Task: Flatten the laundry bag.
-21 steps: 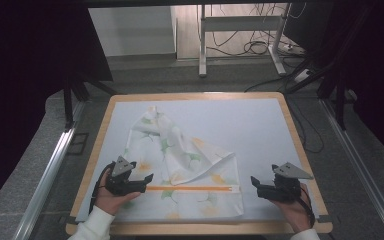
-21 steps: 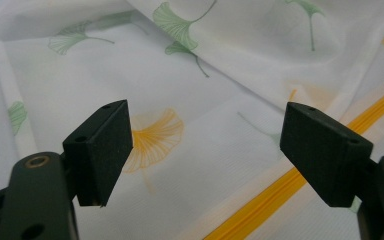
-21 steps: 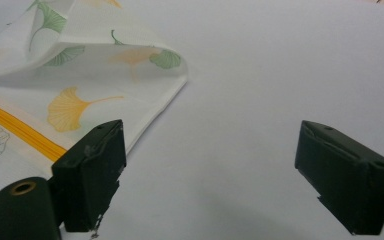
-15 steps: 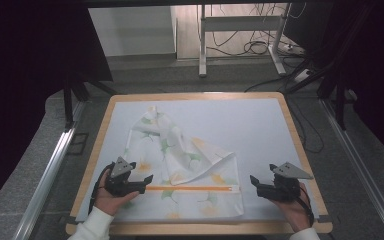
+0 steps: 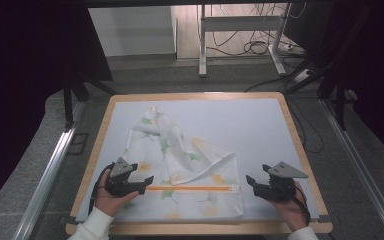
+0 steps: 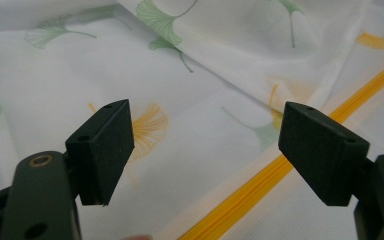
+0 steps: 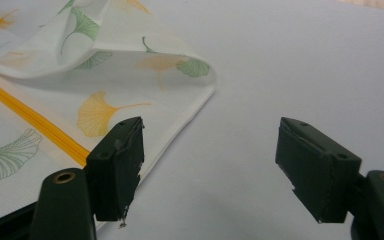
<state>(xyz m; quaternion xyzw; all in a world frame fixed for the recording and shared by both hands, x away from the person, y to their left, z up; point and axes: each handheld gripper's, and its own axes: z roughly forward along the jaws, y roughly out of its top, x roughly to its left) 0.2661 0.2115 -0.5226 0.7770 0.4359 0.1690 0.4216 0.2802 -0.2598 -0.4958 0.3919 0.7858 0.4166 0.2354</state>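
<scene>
Left tool (image 5: pixel 142 184) poised wide and empty over the near-left part of a ginkgo-print cloth (image 5: pixel 190 165), jaws straddling fabric just short of the yellow zipper (image 5: pixel 190 188). Spread across the near half of the bench (image 5: pixel 260 120), zipper running left to right between both hands. Right tool (image 5: pixel 252 181) equally wide, holding nothing, just off the cloth's right edge above bare mat. Likely next: a pinch at each end, the left being nearer.
</scene>
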